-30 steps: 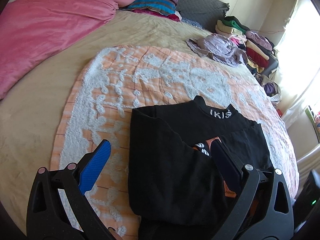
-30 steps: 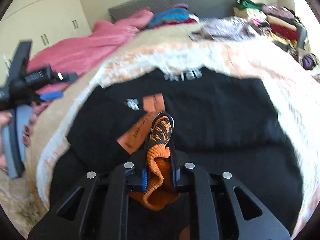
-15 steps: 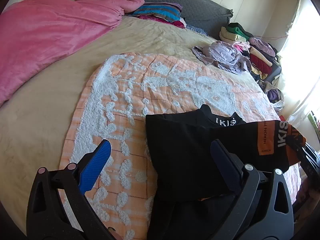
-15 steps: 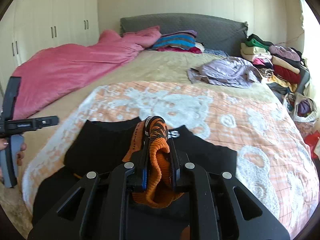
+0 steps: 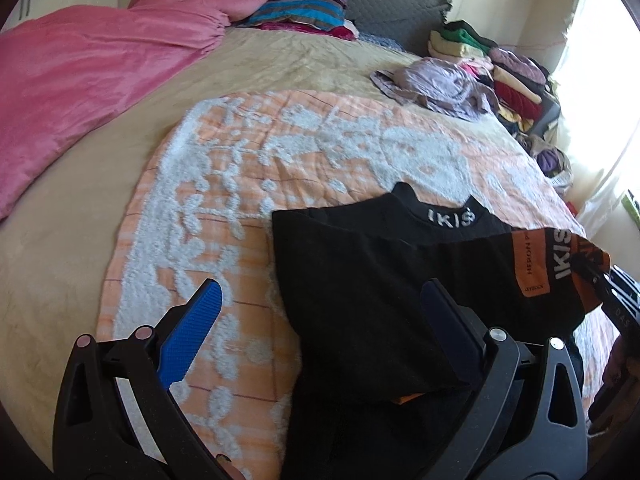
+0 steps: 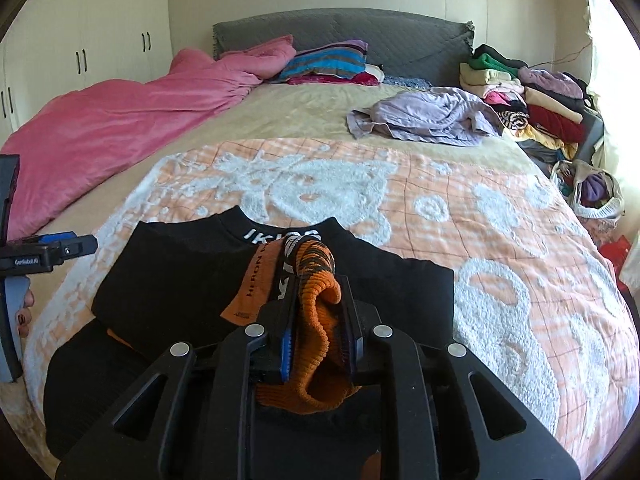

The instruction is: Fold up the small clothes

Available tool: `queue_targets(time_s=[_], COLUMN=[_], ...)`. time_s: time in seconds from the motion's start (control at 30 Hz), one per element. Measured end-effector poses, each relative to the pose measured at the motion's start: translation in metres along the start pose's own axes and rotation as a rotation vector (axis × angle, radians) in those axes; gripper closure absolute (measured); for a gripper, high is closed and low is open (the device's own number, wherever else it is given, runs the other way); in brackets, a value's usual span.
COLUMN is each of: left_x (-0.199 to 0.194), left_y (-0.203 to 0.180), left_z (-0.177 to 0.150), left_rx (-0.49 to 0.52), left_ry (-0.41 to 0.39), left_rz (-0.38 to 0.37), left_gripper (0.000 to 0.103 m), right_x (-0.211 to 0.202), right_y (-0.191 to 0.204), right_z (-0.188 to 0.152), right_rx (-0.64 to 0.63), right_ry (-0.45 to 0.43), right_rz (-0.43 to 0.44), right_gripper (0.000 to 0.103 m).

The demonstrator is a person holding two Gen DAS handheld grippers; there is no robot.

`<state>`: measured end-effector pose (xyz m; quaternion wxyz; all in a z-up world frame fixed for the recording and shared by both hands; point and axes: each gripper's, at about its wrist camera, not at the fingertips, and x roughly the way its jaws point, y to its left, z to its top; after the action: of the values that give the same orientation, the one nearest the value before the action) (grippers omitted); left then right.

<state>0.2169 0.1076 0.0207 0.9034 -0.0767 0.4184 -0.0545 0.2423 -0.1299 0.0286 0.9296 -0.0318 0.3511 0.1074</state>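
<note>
A small black top [image 5: 360,280] with a white-lettered collar and orange sleeve trim lies on an orange and white blanket [image 5: 280,152]; it also shows in the right wrist view [image 6: 180,280]. My right gripper [image 6: 318,312] is shut on the orange striped cuff [image 6: 316,280] of a sleeve and holds it stretched across the top's body to the right. In the left wrist view the cuff [image 5: 588,268] is at the right edge. My left gripper [image 5: 320,300] is open and empty over the top's left edge.
A pink duvet [image 6: 120,112] covers the bed's left side. A lilac garment [image 6: 424,116] lies at the far right, with stacked folded clothes [image 6: 532,96] beyond it. Pillows [image 6: 328,64] lean on the grey headboard. A bag [image 6: 592,192] sits off the right edge.
My right gripper has lifted the sleeve by its cuff off the top's middle and pulled it up and across to the right. The left gripper stays open, drawn back slightly.
</note>
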Motion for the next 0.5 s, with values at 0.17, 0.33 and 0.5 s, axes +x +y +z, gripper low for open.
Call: queue_targets(time_s=[0.17,0.33,0.5], left_x=[0.008,0.013,0.023], left_y=[-0.015,-0.026,-0.035], left_z=[-0.005,-0.01,-0.015], left_rx=[0.036,0.064,0.091], left_ry=[0.009,0.016,0.049], left_rz=[-0.013,-0.023,-0.06], left_gripper=[0.01,0.015,0.053], right_x=[0.001,-0.002,0.014], right_y=[-0.006,-0.022,-0.045], right_z=[-0.004,-0.009,-0.02], right_rx=[0.019,0.075,0.177], right_ry=[0.01,-0.002,0.08], right_rz=[-0.017,-0.042,-0.057], right_gripper=[0.076,0.063,0.06])
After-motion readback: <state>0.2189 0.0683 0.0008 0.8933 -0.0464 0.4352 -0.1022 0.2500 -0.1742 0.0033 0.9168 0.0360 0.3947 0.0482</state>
